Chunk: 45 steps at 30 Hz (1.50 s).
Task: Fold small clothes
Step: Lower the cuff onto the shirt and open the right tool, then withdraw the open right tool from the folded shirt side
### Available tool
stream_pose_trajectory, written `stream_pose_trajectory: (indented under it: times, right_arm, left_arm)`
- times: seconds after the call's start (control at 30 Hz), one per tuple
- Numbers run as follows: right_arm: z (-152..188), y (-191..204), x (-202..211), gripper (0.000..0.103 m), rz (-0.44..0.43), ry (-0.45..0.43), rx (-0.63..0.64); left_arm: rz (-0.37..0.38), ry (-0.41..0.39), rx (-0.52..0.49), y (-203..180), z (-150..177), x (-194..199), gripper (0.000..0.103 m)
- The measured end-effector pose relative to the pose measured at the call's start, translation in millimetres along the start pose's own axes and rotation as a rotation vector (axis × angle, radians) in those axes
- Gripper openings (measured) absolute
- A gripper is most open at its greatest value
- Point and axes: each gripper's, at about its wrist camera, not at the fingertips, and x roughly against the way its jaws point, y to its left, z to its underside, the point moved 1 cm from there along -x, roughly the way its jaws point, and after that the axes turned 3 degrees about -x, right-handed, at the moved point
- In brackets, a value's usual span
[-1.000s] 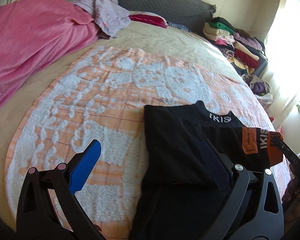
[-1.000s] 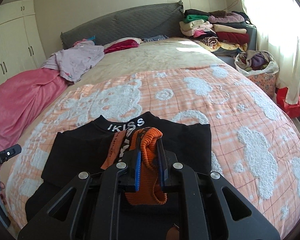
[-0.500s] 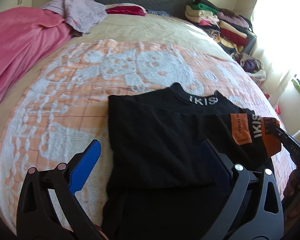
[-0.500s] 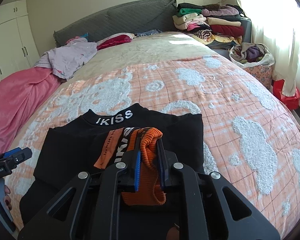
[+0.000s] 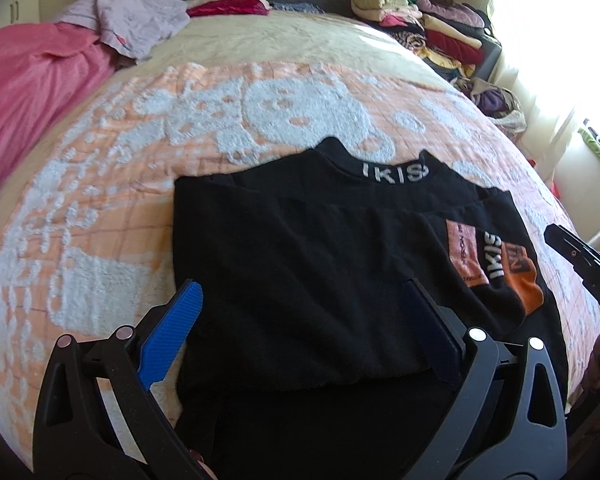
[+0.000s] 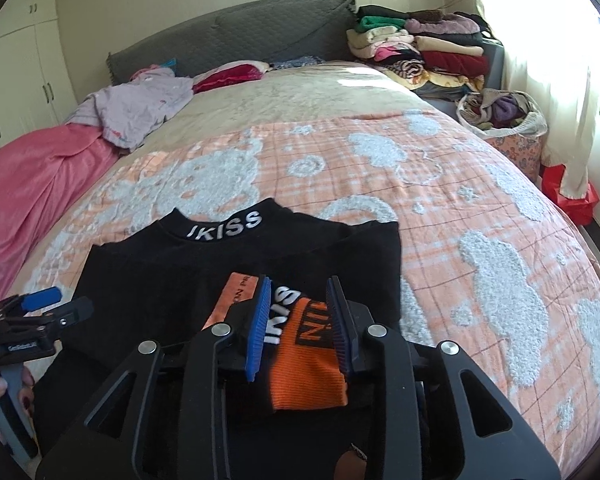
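**Orange cuff freed between parting pads**

The black knit sweater with white collar lettering (image 5: 300,264) lies partly folded on the orange-and-white patterned bedspread (image 6: 480,216). Only the right view shows its orange ribbed cuff (image 6: 306,376) lying flat between the right tool (image 6: 300,324), whose jaws have just been opening. The left tool (image 5: 300,320) gapes wide over black fabric, holding nothing.

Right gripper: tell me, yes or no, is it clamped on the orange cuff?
No: the right gripper stands open around the orange cuff.

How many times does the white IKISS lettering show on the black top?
2: one on the collar at the far edge of the black top, one on the sleeve's orange cuff. More may be folded under.
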Motion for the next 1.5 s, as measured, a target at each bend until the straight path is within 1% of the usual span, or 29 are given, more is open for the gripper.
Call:
stream_pose_trajectory:
  times: [0.03, 0.1, 0.13, 0.2, 0.33, 0.43, 0.53, 0.73, 0.87, 0.97, 1.1, 1.13, 1.17, 1.2, 1.27, 1.3, 1.33, 1.37, 1.4, 1.47, 1.5]
  right_arm:
    - [1, 5, -1, 0.028, -0.007, 0.006, 0.016]
    - [4, 14, -5, 0.028, -0.020, 0.019, 0.037]
    - [6, 19, -7, 0.028, -0.039, 0.030, 0.043]
    - [8, 27, -11, 0.033, -0.064, 0.050, 0.053]
    - [18, 42, -25, 0.033, -0.090, 0.112, 0.093]
    - [29, 45, -36, 0.033, -0.077, 0.165, 0.103]
    - [41, 37, -47, 0.033, -0.053, 0.215, 0.087]
    - [49, 37, -48, 0.032, -0.031, 0.201, 0.102]
    - [47, 36, -42, 0.034, -0.043, 0.193, 0.079]
    - [46, 34, -33, 0.040, -0.067, 0.182, 0.058]
    - [45, 33, -21, 0.046, -0.077, 0.163, 0.040]
    - [45, 33, -18, 0.048, -0.074, 0.155, 0.037]
    - [44, 33, -15, 0.057, -0.065, 0.146, 0.036]
    - [43, 33, -13, 0.059, -0.058, 0.139, 0.036]
    - [42, 32, -8, 0.059, -0.050, 0.127, 0.034]
    - [41, 31, -5, 0.061, -0.043, 0.121, 0.032]
    - [41, 30, -2, 0.063, -0.036, 0.114, 0.031]
    - [40, 30, 0, 0.070, -0.033, 0.107, 0.029]
    - [40, 29, 3, 0.072, -0.031, 0.098, 0.025]
    - [39, 27, 8, 0.073, -0.023, 0.088, 0.021]
    - [38, 27, 11, 0.077, -0.015, 0.081, 0.021]
  left_arm:
    - [0.028, 0.019, 0.009, 2, 3, -5, 0.081]
    - [0.012, 0.047, -0.007, 2, 8, -13, 0.076]
    - [0.000, 0.058, -0.018, 2, 10, -16, 0.076]
    - [-0.015, 0.083, -0.024, 5, 16, -24, 0.076]
    - [-0.010, 0.079, -0.026, 8, 21, -25, 0.076]
    - [-0.004, 0.079, -0.024, 9, 21, -25, 0.076]
    - [-0.002, 0.078, -0.024, 9, 21, -25, 0.076]
    - [0.001, 0.074, -0.017, 9, 23, -23, 0.076]
    - [0.004, 0.074, -0.013, 10, 24, -20, 0.076]
    - [0.004, 0.072, -0.011, 10, 24, -19, 0.076]
    - [0.000, 0.071, -0.011, 9, 25, -17, 0.076]
    - [-0.002, 0.070, -0.010, 9, 25, -16, 0.076]
    - [-0.003, 0.070, -0.009, 9, 25, -15, 0.076]
    - [-0.003, 0.069, -0.007, 9, 25, -14, 0.076]
    - [-0.005, 0.066, -0.005, 9, 25, -11, 0.077]
    - [-0.005, 0.065, -0.004, 9, 25, -10, 0.077]
    - [-0.005, 0.062, -0.004, 9, 25, -8, 0.077]
    - [-0.006, 0.060, -0.003, 9, 25, -6, 0.077]
    - [-0.007, 0.058, -0.003, 9, 25, -5, 0.077]
    - [-0.009, 0.051, -0.002, 9, 26, 0, 0.080]
    - [-0.011, 0.047, -0.001, 9, 26, 2, 0.082]
